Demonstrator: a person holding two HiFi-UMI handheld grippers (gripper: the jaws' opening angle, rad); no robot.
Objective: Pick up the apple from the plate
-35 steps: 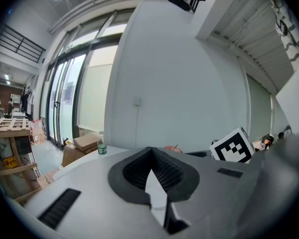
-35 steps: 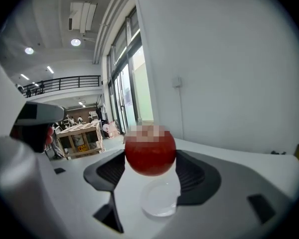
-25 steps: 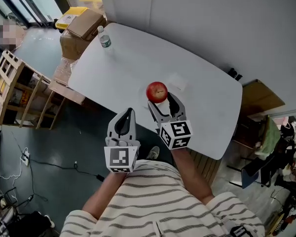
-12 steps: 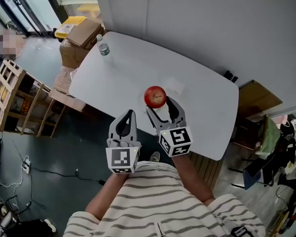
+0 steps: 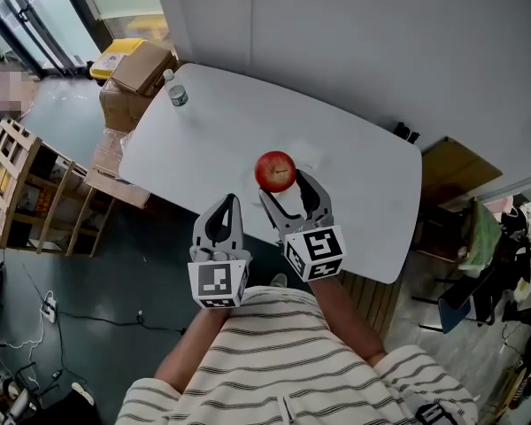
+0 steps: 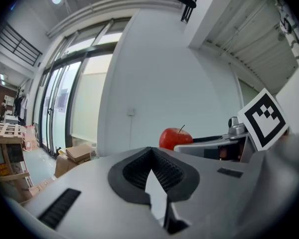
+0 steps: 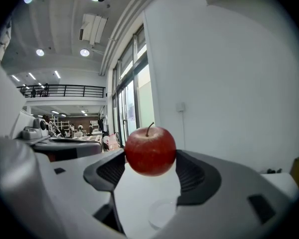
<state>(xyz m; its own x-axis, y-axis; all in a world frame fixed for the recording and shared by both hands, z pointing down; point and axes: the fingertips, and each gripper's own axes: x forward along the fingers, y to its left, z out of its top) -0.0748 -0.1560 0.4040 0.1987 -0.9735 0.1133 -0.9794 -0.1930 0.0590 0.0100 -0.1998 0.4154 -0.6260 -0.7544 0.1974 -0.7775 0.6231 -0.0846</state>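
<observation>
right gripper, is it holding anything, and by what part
Yes: the right gripper holds the apple, its jaws pressed on the apple's two opposite sides at the widest part, stem up. The left gripper is shut on nothing.

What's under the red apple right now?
Air, then the white tabletop and a small pale round plate, not touching it; the right tool grips the round red apple. The plate's near edge is hidden behind the tool's jaw.
</observation>
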